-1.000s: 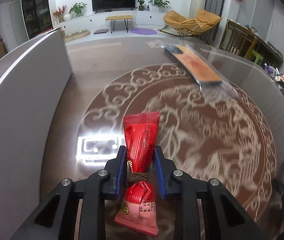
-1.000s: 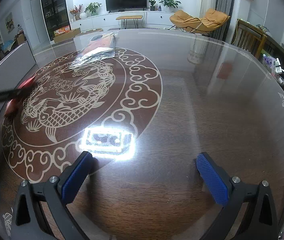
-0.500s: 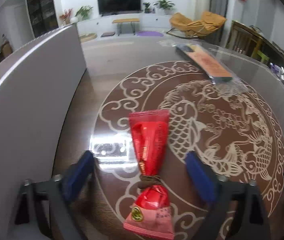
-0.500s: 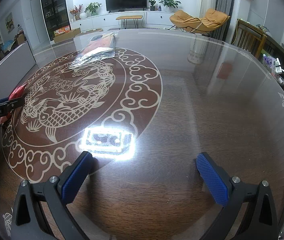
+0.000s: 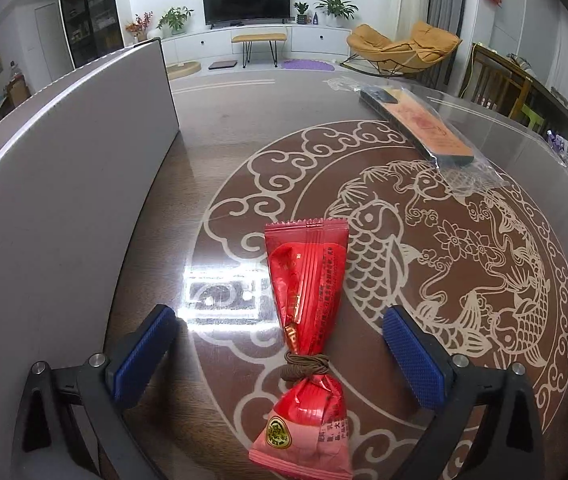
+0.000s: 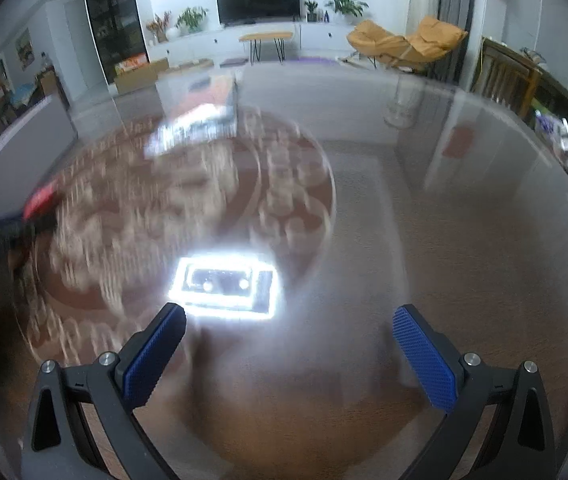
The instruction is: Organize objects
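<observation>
Left wrist view shows the left gripper (image 5: 279, 344) with its jaws spread wide, having just been opening; the red snack packet (image 5: 308, 320) lies flat on the bench (image 5: 484, 184) between them, touched by neither pad. Its knotted brown string sits at the centre, the sealed flat end points to twelve o'clock, the plump end to six. It looks light, soft and crinkly, its foil likely slick; the tied waist seems the firmest place to pinch. At two o'clock lies an orange bar in a clear bag (image 5: 424, 128), well apart. A grey panel (image 5: 63, 200) stands at nine o'clock. Right wrist view, blurred, shows the right gripper (image 6: 288, 348) wide apart and empty above bare bench.
</observation>
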